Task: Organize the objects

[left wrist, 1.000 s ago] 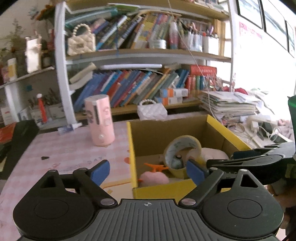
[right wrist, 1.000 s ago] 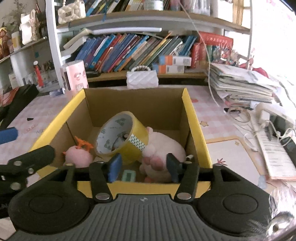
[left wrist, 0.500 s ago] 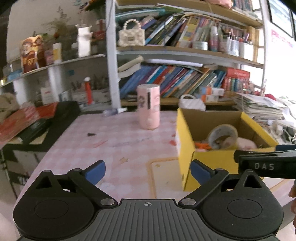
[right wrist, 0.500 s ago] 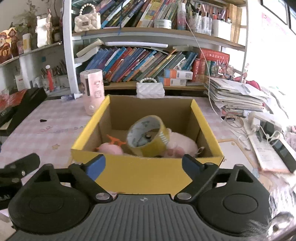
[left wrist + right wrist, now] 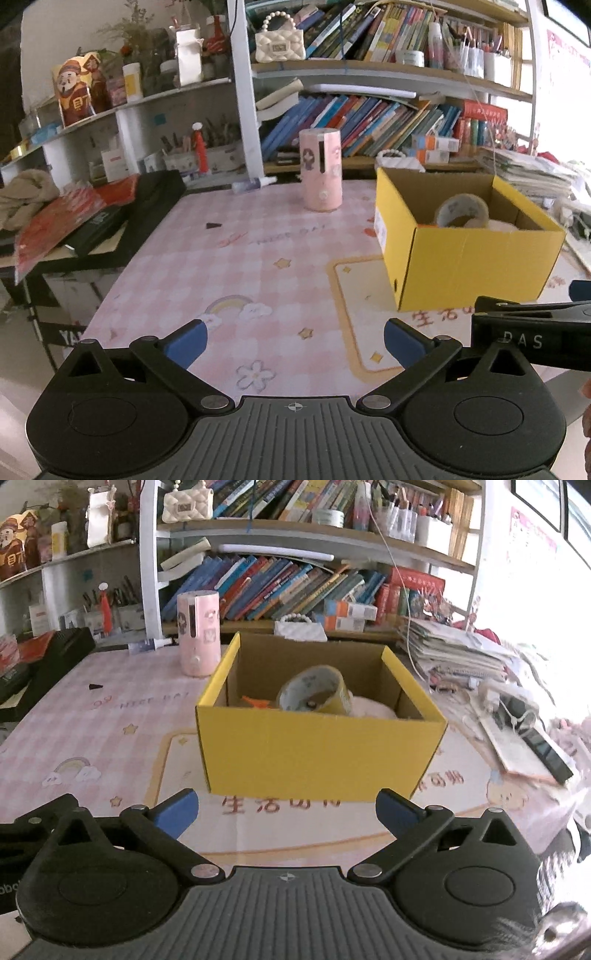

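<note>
Table, pink checked cover: yellow box at frame centre, pink cylinder upper left of it, paper stack at right edge.

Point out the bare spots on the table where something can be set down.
Bare tablecloth lies left of the yellow box, between the pink canister and the left gripper. A narrower strip lies between the box front and the right gripper. The box's right side is crowded: paper stack, cables and a notebook.
</note>
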